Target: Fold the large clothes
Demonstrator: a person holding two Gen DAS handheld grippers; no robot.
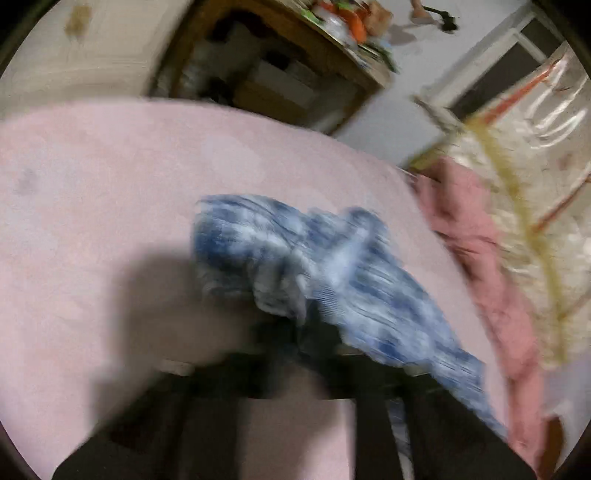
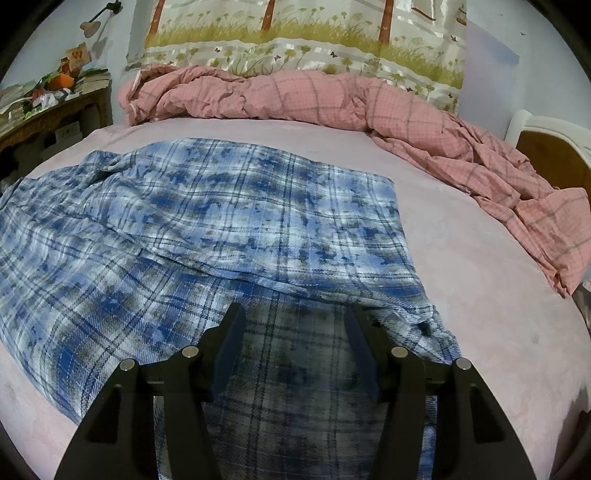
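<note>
Pink bedsheet (image 2: 480, 295) carries plaid shirt (image 2: 221, 221); right claw (image 2: 295, 332) released, left claw (image 1: 295, 332) grasping shirt.

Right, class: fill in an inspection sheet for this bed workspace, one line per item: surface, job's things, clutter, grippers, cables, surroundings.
Surface: pink bed sheet, mostly bare.
Job's things: blue plaid shirt spread flat, one part folded over.
Clutter: pink checked quilt bunched along the far edge.
Grippers: left gripper blurred, jaws shut on a bunch of the shirt; right gripper jaws open above the shirt's near edge.
Cables: nothing seen.
Surroundings: cluttered wooden desk, wall lamp, flowered curtain.
</note>
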